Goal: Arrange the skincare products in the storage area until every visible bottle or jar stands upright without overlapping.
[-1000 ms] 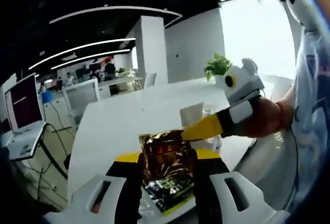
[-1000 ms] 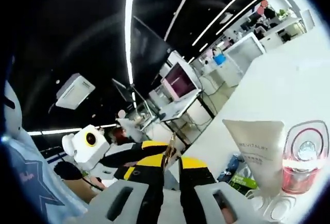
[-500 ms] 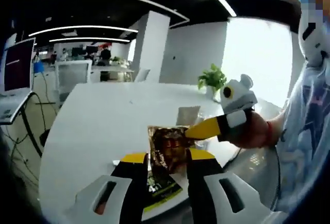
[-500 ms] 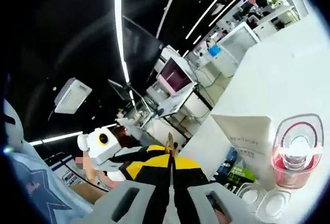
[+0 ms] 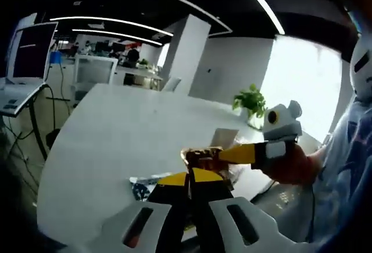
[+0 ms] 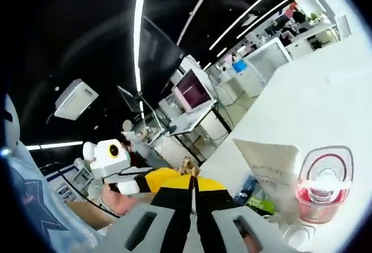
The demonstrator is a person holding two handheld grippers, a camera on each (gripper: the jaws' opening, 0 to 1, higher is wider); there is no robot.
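Where the left gripper view looks out over its own yellow-and-black jaws, the left gripper [image 5: 190, 178] has them pressed together with no gap showing and nothing between them. Just beyond its tips lies a flat dark packet [image 5: 139, 188] with green print, at the near edge of the white table [image 5: 110, 131]. A little farther and to the right, the right gripper [image 5: 224, 155] comes in from the right, held by a person's hand [image 5: 289, 163], and its yellow tip is clamped on a shiny brown foil sachet [image 5: 200, 157] lifted off the table. Behind the sachet stands a pale tube [image 5: 224, 137], and at the far right edge of the table a green potted plant [image 5: 251, 100].

In the right gripper view the right gripper [image 6: 193, 184] has its jaws drawn narrow, and the thin edge of the foil sachet [image 6: 189, 166] sticks up from between the tips. To the left, close by, the left gripper [image 6: 156, 175] reaches in. To the right, near, a white tube [image 6: 270, 171] stands upright just beside a clear bottle with pink liquid [image 6: 322, 189]; the two look very close, though whether they touch cannot be told. Low between the jaws and the tube lies the packet [image 6: 254, 199], blue and green here. Far off sit desks with monitors [image 6: 195, 90].
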